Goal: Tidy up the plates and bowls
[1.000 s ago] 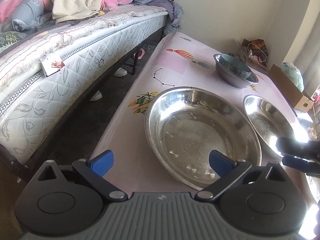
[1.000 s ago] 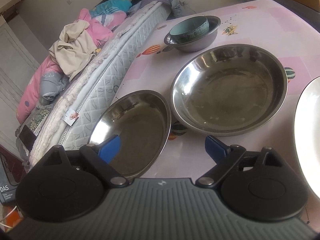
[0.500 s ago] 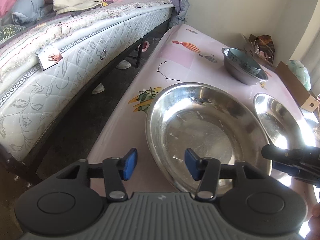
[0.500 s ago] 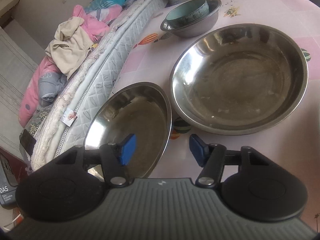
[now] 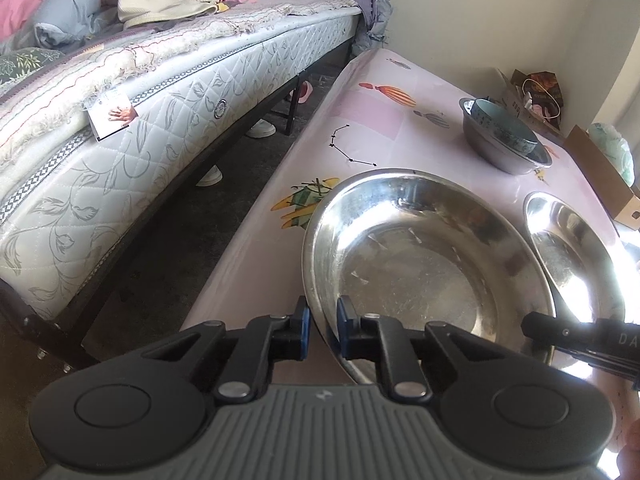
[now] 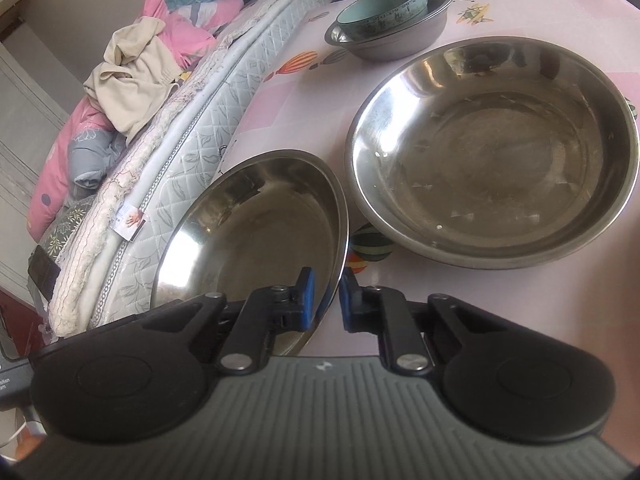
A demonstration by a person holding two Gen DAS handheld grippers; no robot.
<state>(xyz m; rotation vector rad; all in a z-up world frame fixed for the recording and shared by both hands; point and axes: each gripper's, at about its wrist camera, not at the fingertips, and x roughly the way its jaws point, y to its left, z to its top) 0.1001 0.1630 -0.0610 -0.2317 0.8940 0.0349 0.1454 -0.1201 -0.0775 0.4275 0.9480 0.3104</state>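
Our left gripper clamps the big steel bowl's rim; our right gripper clamps the smaller bowl beside it.

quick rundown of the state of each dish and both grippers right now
left gripper: shut on the near rim of the steel dish
right gripper: shut on the same dish's rim
wide shallow steel dish: empty, pinched at two rim spots
second wide steel dish: empty, upright on the pink table, untouched
small grey steel bowl: upright, holding a bowl
pale teal ceramic bowl: nested in it, tilted
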